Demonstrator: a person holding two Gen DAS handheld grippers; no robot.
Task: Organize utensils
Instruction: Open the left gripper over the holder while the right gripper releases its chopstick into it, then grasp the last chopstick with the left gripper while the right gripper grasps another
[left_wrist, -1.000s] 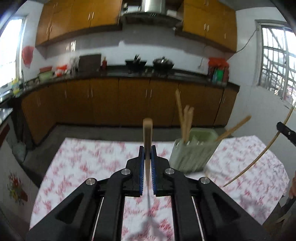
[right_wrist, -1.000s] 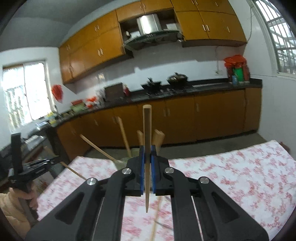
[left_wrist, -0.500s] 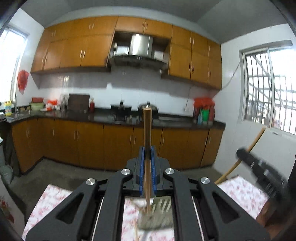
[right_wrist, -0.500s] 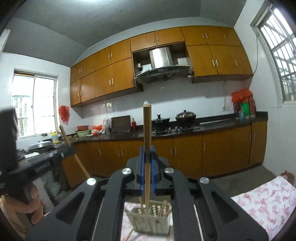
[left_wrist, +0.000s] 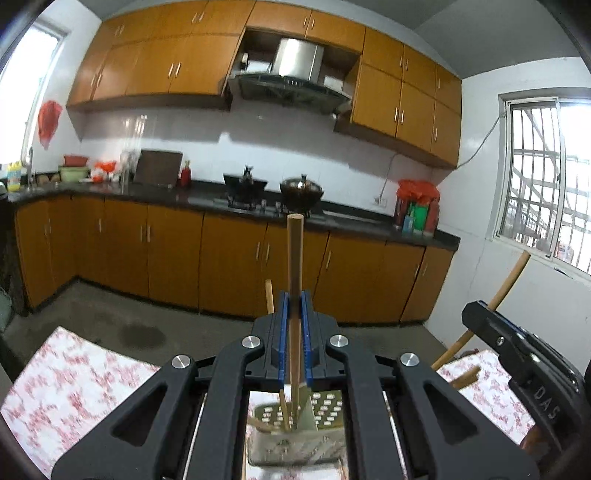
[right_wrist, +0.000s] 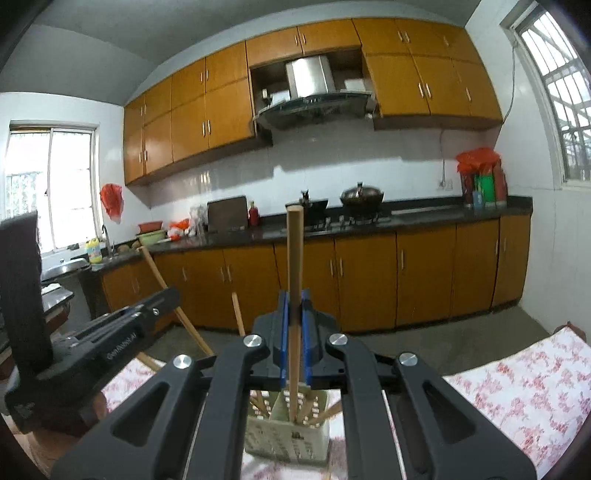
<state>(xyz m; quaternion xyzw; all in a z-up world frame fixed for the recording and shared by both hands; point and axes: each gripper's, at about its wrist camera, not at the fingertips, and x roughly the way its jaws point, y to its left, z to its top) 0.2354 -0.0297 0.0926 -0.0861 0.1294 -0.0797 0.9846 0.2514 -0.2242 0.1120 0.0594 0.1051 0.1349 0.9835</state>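
Note:
My left gripper (left_wrist: 294, 314) is shut on an upright wooden chopstick (left_wrist: 294, 258) whose lower end hangs in the pale green perforated holder (left_wrist: 325, 410) right below the jaws. My right gripper (right_wrist: 294, 314) is shut on another wooden chopstick (right_wrist: 294, 258), its tip inside the same holder (right_wrist: 288, 439). Several chopsticks lean in the holder. The right gripper (left_wrist: 517, 354) shows at the right edge of the left wrist view with its stick (left_wrist: 506, 284) slanting up. The left gripper (right_wrist: 122, 332) shows at the left of the right wrist view.
The holder stands on a table with a red-and-white floral cloth (left_wrist: 62, 387), also seen in the right wrist view (right_wrist: 517, 387). Behind are brown kitchen cabinets (left_wrist: 229, 266), a dark counter with a stove and wok (left_wrist: 301, 190), and a window (left_wrist: 546, 177) at right.
Both grippers have come in over the holder and closer to each other. Each chopstick's lower end now sits in the holder's opening. Both views tilted up, then slightly back down.

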